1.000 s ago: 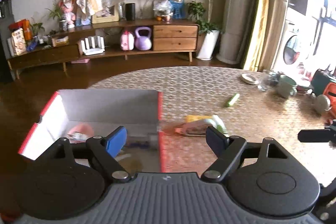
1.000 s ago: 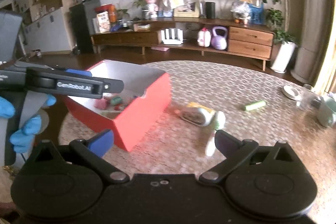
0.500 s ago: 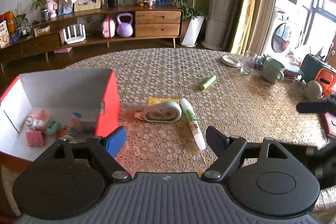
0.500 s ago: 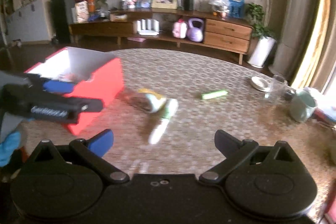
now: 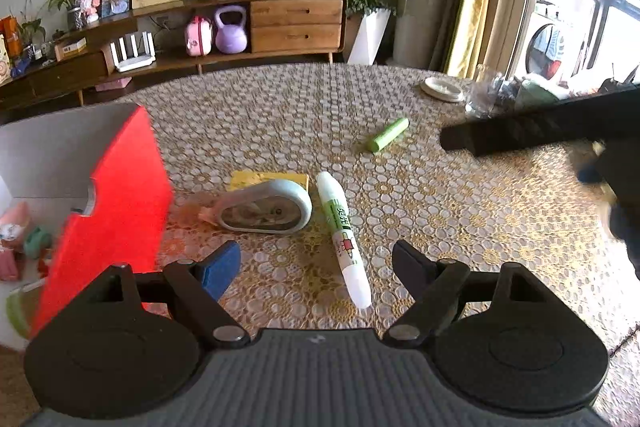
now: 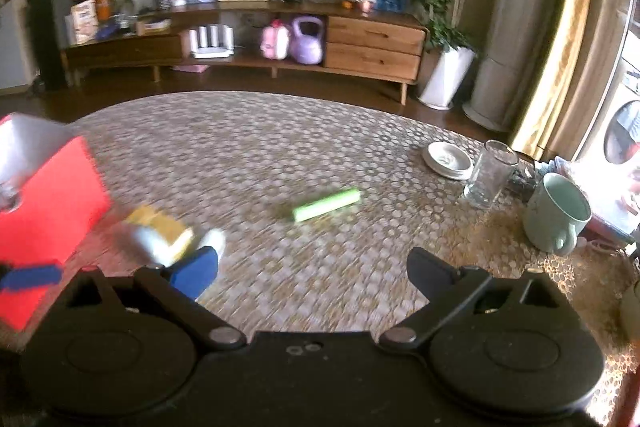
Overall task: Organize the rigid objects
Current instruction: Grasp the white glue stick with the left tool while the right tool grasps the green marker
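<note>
Claws both gape wide, empty: left gripper [image 5: 316, 263] hovers over the glue pen [image 5: 343, 238] mid-table beside the red box [image 5: 116, 203]; right gripper [image 6: 312, 267] faces the green tube [image 6: 326, 204].

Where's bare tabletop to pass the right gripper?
Free: the stretch between the green tube and the right gripper, and behind the tube. Crowded: the glass, mug and saucer on the right; red box on the left.

White-and-green glue pen [image 5: 344, 241]: flat, ahead between open left gripper [image 5: 316, 267] fingers. Grey correction-tape dispenser [image 5: 266, 210]: touching its left, overlapping yellow pad [image 5: 264, 179]. Green tube [image 5: 388, 135]: farther ahead-right. Red box [image 5: 116, 203]: left, open.
</note>
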A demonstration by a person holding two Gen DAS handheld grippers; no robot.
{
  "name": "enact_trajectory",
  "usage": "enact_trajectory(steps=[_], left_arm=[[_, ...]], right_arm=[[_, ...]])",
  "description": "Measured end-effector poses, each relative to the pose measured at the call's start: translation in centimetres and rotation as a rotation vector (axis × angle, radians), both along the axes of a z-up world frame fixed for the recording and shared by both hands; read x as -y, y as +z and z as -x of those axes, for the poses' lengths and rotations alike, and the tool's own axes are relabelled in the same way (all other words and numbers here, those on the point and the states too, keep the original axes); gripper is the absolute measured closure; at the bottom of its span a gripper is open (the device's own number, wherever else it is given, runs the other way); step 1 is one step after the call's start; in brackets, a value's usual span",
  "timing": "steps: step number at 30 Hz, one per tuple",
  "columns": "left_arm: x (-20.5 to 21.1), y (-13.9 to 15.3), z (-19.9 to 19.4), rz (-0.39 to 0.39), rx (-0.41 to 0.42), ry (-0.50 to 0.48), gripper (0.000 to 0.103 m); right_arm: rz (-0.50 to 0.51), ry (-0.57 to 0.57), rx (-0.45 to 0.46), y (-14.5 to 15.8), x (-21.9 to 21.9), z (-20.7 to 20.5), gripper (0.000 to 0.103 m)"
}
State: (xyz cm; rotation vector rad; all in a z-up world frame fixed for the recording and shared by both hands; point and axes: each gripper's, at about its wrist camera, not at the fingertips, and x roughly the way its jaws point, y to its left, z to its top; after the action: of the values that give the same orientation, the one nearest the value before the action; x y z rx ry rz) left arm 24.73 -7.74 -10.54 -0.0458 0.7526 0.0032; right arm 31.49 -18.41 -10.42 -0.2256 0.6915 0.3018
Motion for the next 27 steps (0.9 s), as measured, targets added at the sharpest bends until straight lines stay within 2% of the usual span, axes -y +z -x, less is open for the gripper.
enact_trajectory(steps=[9, 17, 23, 25, 27], left_arm=[[1.5, -3.0, -3.0, -0.010, -0.025, -0.005, 0.020], [1.8, -4.4, -4.4, -0.005, -0.038, 0.001, 0.020], [2.0, -4.8, -5.2, 0.006, -0.045, 0.001, 0.020], [2.0, -4.8, -5.3, 0.001, -0.039, 0.002, 0.023], [2.0, -4.9, -5.5, 0.007, -0.047, -0.001, 0.035]], right_arm=[[-0.027, -0.141, -0.069, -3.2, -1.4, -7.5, 0.003], [-0.070, -0.263, -0.146, -5.8, -2.2, -11.9, 0.014], [-0.069, -0.331, -0.174, -7.1, -2.8, -13.4, 0.025], [-0.067, -0.336, -0.182, -7.4, -3.0, -13.6, 0.030], [-0.069, -0.335, -0.187, -7.6, -3.2, -13.8, 0.036]])
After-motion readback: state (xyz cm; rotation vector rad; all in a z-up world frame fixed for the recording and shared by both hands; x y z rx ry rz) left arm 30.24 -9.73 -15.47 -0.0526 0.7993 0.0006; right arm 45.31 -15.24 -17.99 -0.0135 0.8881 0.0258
